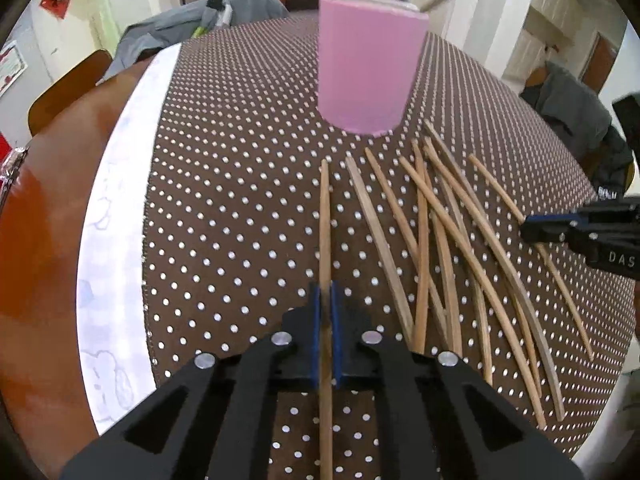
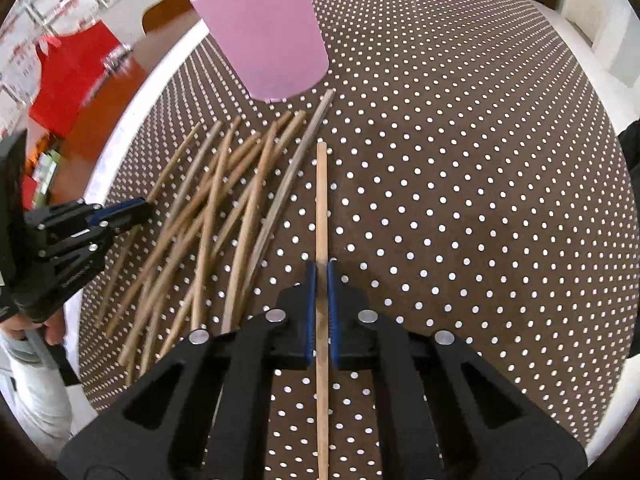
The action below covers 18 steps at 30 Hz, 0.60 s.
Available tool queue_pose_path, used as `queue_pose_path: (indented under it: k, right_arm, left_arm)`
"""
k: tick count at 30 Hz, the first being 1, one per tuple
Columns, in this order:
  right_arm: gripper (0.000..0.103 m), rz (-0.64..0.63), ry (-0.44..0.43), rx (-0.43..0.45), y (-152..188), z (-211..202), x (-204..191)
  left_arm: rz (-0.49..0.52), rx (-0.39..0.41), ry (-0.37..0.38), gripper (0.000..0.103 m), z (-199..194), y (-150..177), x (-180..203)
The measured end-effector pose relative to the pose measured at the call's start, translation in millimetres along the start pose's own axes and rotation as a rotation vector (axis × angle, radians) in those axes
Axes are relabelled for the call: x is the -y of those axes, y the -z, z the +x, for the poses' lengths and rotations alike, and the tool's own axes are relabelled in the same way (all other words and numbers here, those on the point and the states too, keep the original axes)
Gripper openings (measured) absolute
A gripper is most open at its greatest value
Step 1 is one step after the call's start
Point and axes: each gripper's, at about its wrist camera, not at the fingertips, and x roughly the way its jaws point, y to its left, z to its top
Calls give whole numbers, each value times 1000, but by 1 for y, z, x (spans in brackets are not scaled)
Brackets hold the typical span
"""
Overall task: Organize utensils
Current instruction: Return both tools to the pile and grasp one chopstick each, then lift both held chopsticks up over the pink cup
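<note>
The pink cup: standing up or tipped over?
Upright. The pink cup stands on its base on the dotted cloth, with sticks poking out of the top.

My left gripper [image 1: 325, 300] was clamped on one chopstick [image 1: 325, 216] that ran straight up between its blue pads. To its right I saw loose chopsticks [image 1: 448, 240] crisscrossed on the dotted brown cloth [image 1: 224, 184], a pink cup [image 1: 366, 64] beyond, and my right gripper [image 1: 528, 226] pinching the outermost stick.
</note>
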Motion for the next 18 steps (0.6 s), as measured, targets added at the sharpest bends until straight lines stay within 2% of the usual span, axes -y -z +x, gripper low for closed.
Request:
queue_pose_path:
  k: [4,13,18]
  right_arm:
    - [6,17,-49,101,5,-22,7]
    - [6,-44,-94,436,1,-102,-20]
    - [6,-75,-109,601,-7,-127,-40]
  left_arm:
    - [-23,114,29,6,-22,-6,-1]
    - [-41,511,134,6,-89,-21,9]
    - [-67,683,176,6,-105,-33,13]
